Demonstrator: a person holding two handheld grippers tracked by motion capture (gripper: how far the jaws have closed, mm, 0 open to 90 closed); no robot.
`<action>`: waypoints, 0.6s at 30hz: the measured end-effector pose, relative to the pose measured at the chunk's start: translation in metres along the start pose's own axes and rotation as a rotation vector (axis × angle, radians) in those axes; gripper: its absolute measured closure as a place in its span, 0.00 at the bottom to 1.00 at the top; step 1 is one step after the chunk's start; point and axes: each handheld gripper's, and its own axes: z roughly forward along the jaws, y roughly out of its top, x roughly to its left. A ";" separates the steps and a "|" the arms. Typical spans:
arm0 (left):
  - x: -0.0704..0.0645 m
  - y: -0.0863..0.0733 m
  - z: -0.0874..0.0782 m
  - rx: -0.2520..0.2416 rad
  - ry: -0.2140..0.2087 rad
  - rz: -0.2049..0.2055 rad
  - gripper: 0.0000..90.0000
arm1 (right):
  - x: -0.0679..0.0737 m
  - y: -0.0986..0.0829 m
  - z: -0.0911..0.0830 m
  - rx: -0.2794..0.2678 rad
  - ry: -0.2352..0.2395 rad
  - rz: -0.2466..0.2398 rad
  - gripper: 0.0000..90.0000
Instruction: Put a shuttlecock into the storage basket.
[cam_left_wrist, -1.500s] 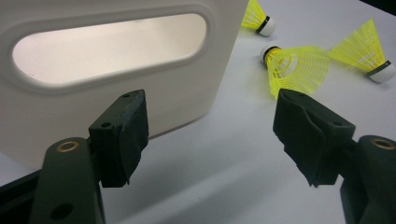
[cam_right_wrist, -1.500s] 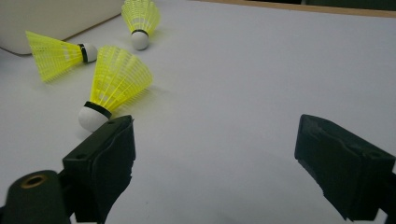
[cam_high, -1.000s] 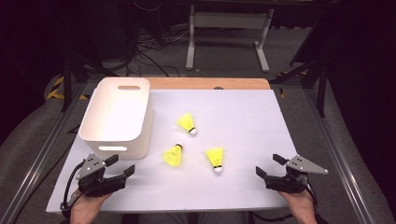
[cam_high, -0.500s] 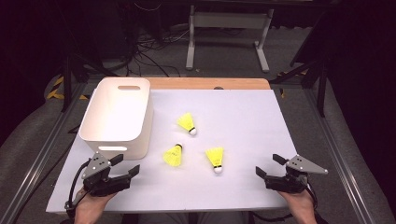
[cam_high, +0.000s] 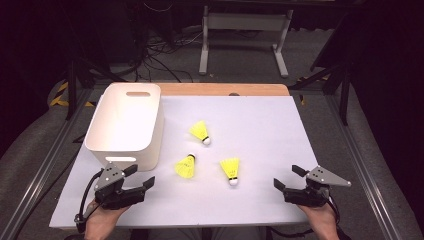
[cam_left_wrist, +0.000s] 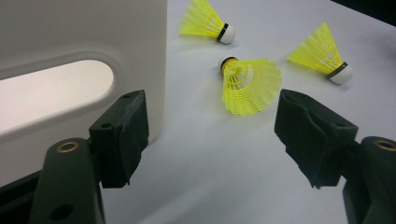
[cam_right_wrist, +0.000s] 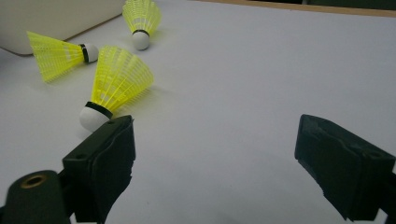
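Both grippers sit low in the high view, fingers apart, nothing held. Your left gripper (cam_high: 135, 185) is at lower left, just below the white bin (cam_high: 125, 125), and points at the nearest shuttlecock (cam_high: 186, 166) at centre. In the left gripper view that one's (cam_left_wrist: 250, 84) skirt faces you with its cork away, so you'd likely close on the skirt. Your right gripper (cam_high: 287, 180) is at lower right, near the second shuttlecock (cam_high: 230, 170), whose cork (cam_right_wrist: 93, 116) faces it. The third shuttlecock (cam_high: 200, 132) lies above both, on the white tabletop (cam_high: 260, 125). The bin looks like the drop target.
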 end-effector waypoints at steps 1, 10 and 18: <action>-0.001 0.000 0.000 0.004 -0.004 0.002 0.30 | 0.000 0.000 0.000 0.000 0.001 -0.001 0.14; -0.004 0.004 0.005 -0.001 -0.026 -0.005 0.30 | 0.000 0.000 0.000 0.000 0.003 0.003 0.14; -0.010 0.008 0.009 -0.001 -0.037 0.010 0.30 | 0.000 0.000 0.000 0.000 0.005 0.007 0.14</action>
